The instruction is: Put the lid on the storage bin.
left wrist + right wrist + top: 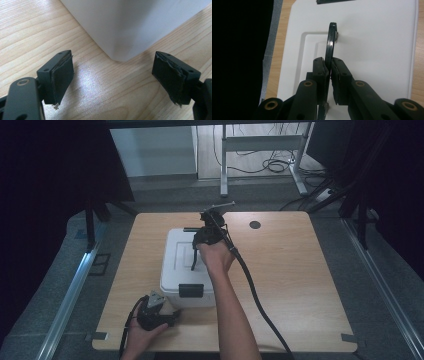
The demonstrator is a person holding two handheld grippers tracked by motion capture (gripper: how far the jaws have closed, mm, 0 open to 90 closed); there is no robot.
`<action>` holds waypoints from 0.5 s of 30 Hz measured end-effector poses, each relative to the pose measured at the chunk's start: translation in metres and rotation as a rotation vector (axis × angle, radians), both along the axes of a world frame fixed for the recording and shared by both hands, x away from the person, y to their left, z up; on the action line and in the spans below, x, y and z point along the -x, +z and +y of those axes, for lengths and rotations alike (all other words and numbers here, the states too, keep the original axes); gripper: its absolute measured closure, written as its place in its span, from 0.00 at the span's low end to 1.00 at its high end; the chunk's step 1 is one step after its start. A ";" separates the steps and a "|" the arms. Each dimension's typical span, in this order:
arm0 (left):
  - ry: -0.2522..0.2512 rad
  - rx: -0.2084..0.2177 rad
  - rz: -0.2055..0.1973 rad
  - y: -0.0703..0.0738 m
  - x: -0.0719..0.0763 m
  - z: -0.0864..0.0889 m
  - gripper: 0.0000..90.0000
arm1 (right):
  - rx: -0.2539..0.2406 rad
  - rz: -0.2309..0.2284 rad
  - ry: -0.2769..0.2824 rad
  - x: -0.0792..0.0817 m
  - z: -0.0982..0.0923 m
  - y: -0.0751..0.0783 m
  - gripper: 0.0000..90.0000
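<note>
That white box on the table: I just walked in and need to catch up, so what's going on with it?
A person is working on a white lidded box on the wooden table with a gripper in each hand. The right gripper is shut on the black carry handle, which stands raised above the lid. The left gripper rests on the table at the box's near corner, open and holding nothing. The black front latch looks closed.

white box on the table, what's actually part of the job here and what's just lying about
In the job:
white box
its black carry handle, clamped by the right gripper
left gripper, open by the box corner

Lying about:
desk frame
floor cables
</note>
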State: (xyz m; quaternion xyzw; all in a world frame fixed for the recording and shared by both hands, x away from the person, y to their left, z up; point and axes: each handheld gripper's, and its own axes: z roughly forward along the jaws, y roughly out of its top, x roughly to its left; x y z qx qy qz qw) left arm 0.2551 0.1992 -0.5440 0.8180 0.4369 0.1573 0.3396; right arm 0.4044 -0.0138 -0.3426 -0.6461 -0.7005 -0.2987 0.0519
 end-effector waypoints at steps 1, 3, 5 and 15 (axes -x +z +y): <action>0.000 0.000 0.000 0.000 0.000 0.000 0.19 | 0.008 0.001 0.001 0.000 0.001 -0.001 0.92; 0.000 0.001 0.000 0.000 0.000 0.000 0.19 | 0.016 -0.001 0.000 0.000 0.001 -0.002 0.92; 0.000 0.002 0.001 0.000 0.000 0.000 0.19 | 0.022 0.002 0.001 -0.001 0.001 -0.002 0.92; 0.001 0.001 0.001 0.000 0.000 0.000 0.19 | 0.041 -0.005 -0.006 0.002 0.004 0.005 0.94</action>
